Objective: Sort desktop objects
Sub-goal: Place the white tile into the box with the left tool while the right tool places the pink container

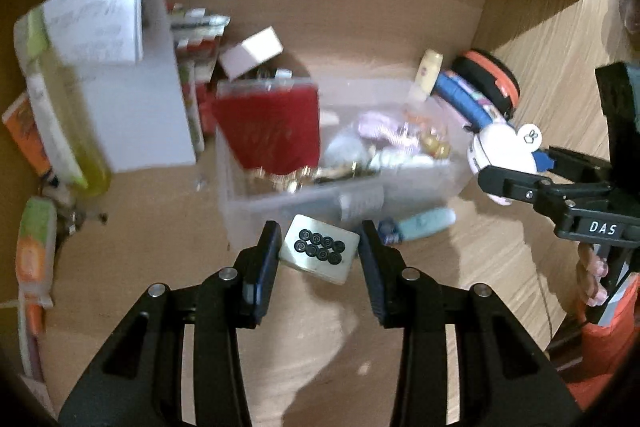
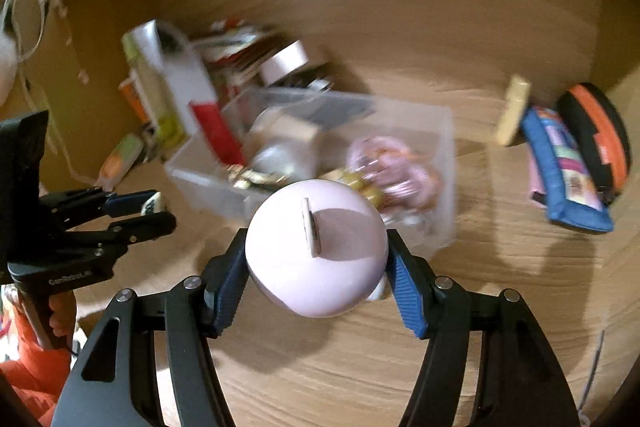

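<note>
In the left wrist view my left gripper (image 1: pixel 319 237) is shut on a small white tile (image 1: pixel 318 255) printed with black rings, held just above the desk in front of a clear plastic bin (image 1: pixel 240 203). To its right, my right gripper (image 1: pixel 516 167) is shut on a round white toy (image 1: pixel 502 147) with mouse-like ears. In the right wrist view that toy (image 2: pixel 316 247) looks like a pale pink ball that fills the span between the blue pads of the right gripper (image 2: pixel 317 245). It hangs near the bin's (image 2: pixel 444 147) front edge. My left gripper (image 2: pixel 160 209) shows at the far left.
The bin holds a red pouch (image 1: pixel 272 131) and pink trinkets (image 1: pixel 384 131). A white box (image 1: pixel 132 99) and a yellow-green bottle (image 1: pixel 68 115) stand to the left. A blue pencil case (image 2: pixel 564 171), an orange-black round case (image 2: pixel 596 135) and a cream bottle (image 2: pixel 512 111) lie to the right. A light-blue tube (image 1: pixel 424 223) lies by the bin.
</note>
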